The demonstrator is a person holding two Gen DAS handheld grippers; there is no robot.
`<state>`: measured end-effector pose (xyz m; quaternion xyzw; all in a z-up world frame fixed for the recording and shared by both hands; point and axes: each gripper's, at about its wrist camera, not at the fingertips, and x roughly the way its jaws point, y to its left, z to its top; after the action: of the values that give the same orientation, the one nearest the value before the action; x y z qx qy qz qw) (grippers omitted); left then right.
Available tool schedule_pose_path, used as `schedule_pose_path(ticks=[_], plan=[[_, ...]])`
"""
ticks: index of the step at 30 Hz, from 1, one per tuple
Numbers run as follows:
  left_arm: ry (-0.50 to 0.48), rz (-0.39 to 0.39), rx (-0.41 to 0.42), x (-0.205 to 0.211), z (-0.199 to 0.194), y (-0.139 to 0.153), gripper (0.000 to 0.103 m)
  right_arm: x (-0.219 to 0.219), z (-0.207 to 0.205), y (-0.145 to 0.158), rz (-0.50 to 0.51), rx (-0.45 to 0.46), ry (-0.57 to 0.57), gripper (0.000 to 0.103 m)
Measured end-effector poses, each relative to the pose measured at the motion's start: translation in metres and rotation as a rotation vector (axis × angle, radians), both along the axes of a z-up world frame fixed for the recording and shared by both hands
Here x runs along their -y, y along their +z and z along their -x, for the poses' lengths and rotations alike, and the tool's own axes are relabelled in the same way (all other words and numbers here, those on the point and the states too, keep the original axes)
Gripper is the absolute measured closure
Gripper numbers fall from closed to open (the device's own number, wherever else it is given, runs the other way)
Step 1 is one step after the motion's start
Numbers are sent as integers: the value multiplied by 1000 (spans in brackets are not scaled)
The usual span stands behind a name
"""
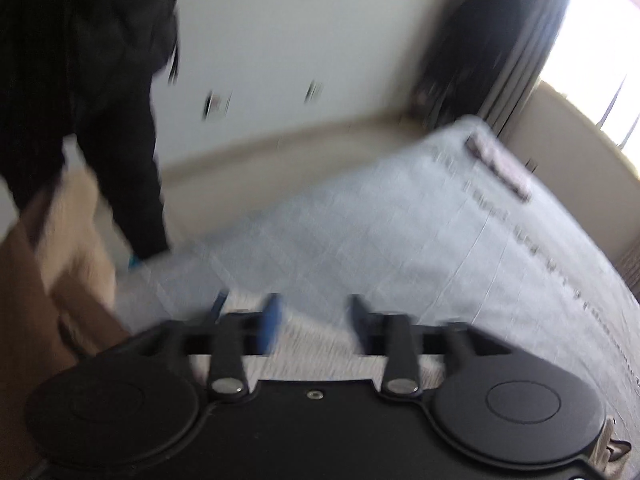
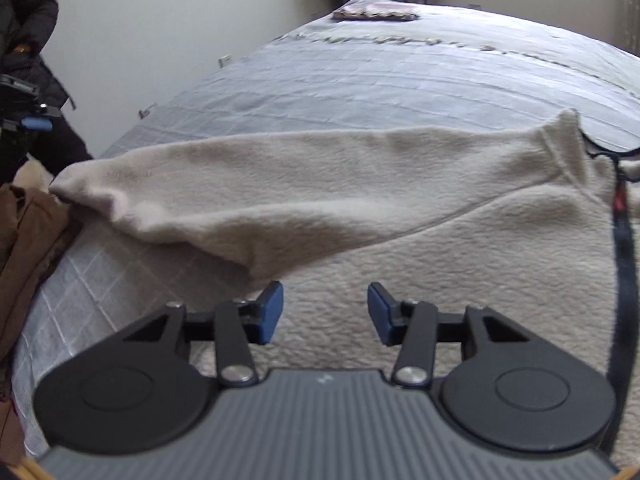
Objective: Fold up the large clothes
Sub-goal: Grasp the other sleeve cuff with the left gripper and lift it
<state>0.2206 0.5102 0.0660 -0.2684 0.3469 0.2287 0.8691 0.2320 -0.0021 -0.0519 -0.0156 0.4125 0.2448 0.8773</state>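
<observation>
A large cream fleece jacket [image 2: 400, 216] lies spread on the bed, its sleeve [image 2: 248, 184] stretched toward the left edge and a dark zipper band [image 2: 624, 256] down its right side. My right gripper [image 2: 325, 312] is open and empty just above the fleece body, below the sleeve. My left gripper [image 1: 314, 320] is open and empty; its view is blurred and shows fleece [image 1: 320, 344] under the fingers. The left gripper also shows at the far left of the right wrist view [image 2: 28, 120], held off the bed's side.
The bed has a pale blue-grey quilted cover [image 2: 380, 80]. A small folded patterned cloth [image 2: 376, 12] lies at its far end. Brown and tan clothes [image 2: 28, 240] hang at the bed's left side. The person's black coat [image 1: 80, 80] is close on the left. White wall behind.
</observation>
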Motion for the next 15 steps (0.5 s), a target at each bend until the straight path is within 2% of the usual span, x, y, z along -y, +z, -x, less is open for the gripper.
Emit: schedule_pose_path(ticks=[2,5,9,15], plan=[[4,98,-48,-5,1,-19,33,-5,3,-5,3,-12,18,53],[-3,188,-135,-1,1,-47,33,-8,6,-12,30,-25,30,44],[34,115,-168,11,-5,-65,33,-5,6,-17,43,-24,20,40],[169,51,-163,8,-7,-86,35,-13,-1,-6,57,32,7,40]])
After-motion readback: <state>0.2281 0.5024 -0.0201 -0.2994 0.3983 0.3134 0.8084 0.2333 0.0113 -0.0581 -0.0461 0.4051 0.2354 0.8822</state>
